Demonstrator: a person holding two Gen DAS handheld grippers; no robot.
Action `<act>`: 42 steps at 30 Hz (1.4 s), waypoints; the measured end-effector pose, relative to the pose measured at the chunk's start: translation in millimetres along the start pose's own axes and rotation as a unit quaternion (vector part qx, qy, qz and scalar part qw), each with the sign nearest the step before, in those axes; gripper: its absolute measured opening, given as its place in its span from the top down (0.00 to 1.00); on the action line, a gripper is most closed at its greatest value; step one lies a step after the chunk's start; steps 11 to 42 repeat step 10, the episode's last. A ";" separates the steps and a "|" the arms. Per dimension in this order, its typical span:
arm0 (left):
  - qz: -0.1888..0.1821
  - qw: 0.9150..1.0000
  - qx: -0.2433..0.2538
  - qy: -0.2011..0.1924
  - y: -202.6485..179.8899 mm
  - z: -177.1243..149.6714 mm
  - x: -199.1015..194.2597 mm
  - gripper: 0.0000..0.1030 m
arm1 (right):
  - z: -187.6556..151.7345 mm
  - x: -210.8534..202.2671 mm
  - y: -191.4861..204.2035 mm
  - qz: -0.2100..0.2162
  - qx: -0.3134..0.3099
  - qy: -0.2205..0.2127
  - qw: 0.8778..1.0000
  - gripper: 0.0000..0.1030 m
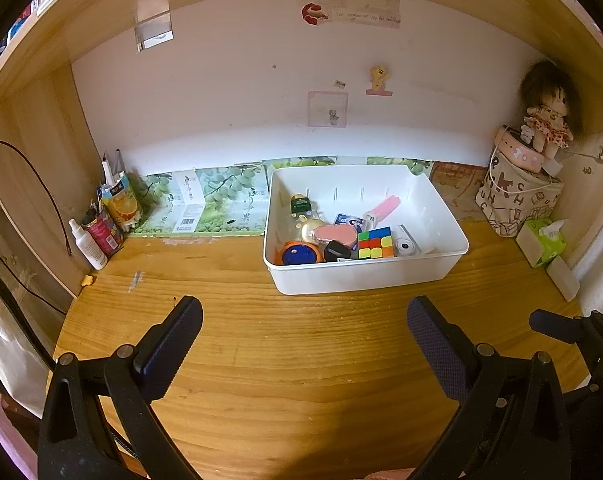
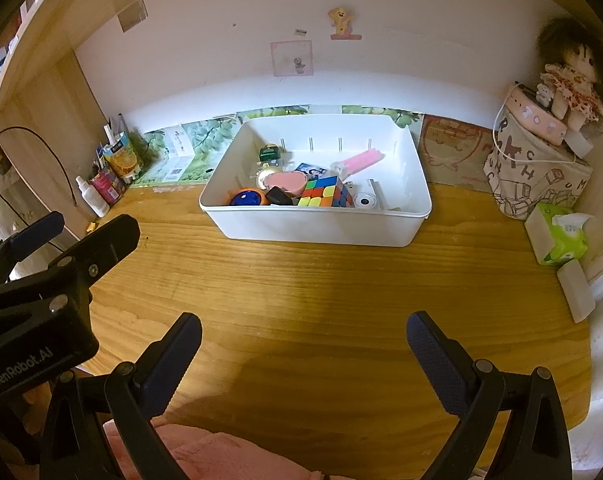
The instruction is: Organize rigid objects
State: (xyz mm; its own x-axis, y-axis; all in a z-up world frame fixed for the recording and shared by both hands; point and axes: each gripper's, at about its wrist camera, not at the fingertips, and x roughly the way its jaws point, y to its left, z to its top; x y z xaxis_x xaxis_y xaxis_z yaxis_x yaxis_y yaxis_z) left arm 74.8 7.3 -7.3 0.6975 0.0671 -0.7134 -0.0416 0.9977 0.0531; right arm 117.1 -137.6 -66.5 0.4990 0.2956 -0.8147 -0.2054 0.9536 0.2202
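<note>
From the left wrist camera, one white bin (image 1: 365, 276) stands on the wooden desk (image 1: 261, 360), toward the back and a little to the right. Inside it lie one multicoloured puzzle cube (image 1: 375, 243), one pink oval case (image 1: 335, 234), one orange-and-blue round toy (image 1: 299, 255), one pink cylinder (image 1: 383, 208), one small green bottle (image 1: 300, 203) and one small white camera (image 1: 405, 246), crowded together along the near side. The left gripper (image 1: 303, 328) hangs over bare desk with its two dark fingers spread wide, holding and touching nothing; the bin sits ahead of it, well apart from the fingertips. At the right edge, part of the other tool shows. From the right wrist camera, the same single bin (image 2: 313, 228) appears straight ahead, with the cube (image 2: 321, 192) and the round toy (image 2: 247, 199) against its front wall. The right gripper (image 2: 303, 340) is likewise spread wide and empty above the desk (image 2: 301, 300), the bin lying beyond its tips without contact. One tissue box (image 2: 561, 236) stands far right, one doll (image 2: 573, 80) above it.
</note>
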 end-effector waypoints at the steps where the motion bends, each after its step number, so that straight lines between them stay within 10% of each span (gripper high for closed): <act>1: 0.000 1.000 0.001 0.000 -0.2 0.0 0.3 0.01 | 0.1 0.2 0.1 0.000 -0.001 0.000 1.000 0.00; 42: -0.001 1.000 0.003 0.002 0.5 -0.4 1.9 0.01 | 0.4 1.6 0.1 0.000 0.001 0.001 1.000 0.00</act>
